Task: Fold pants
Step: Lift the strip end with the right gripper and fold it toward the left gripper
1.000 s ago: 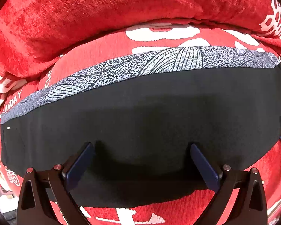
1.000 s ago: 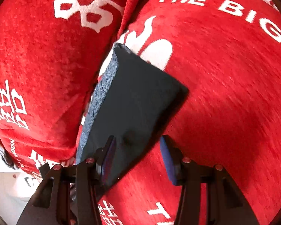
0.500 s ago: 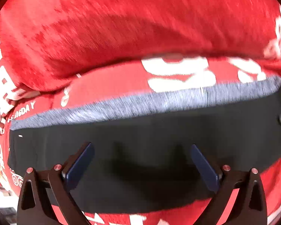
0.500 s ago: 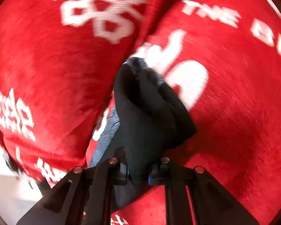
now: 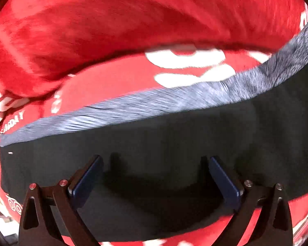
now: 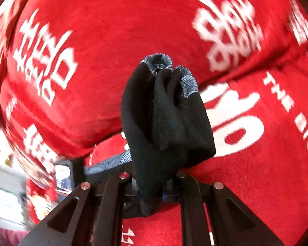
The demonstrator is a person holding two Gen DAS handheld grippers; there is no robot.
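Observation:
The black pants with a grey patterned band lie flat across a red sofa seat. My left gripper is open, its blue pads spread just above the cloth near its front edge. In the right wrist view my right gripper is shut on one end of the pants, which stands bunched and lifted in front of the camera, the grey band curled at its top.
Red sofa cover with white lettering fills both views; the backrest rises behind the pants. The left gripper's body shows at lower left in the right wrist view, with room floor beyond.
My right gripper closed on the pants' end and lifted it off the seat, swinging left. The right end of the pants rises in the left wrist view. My left gripper stayed open.

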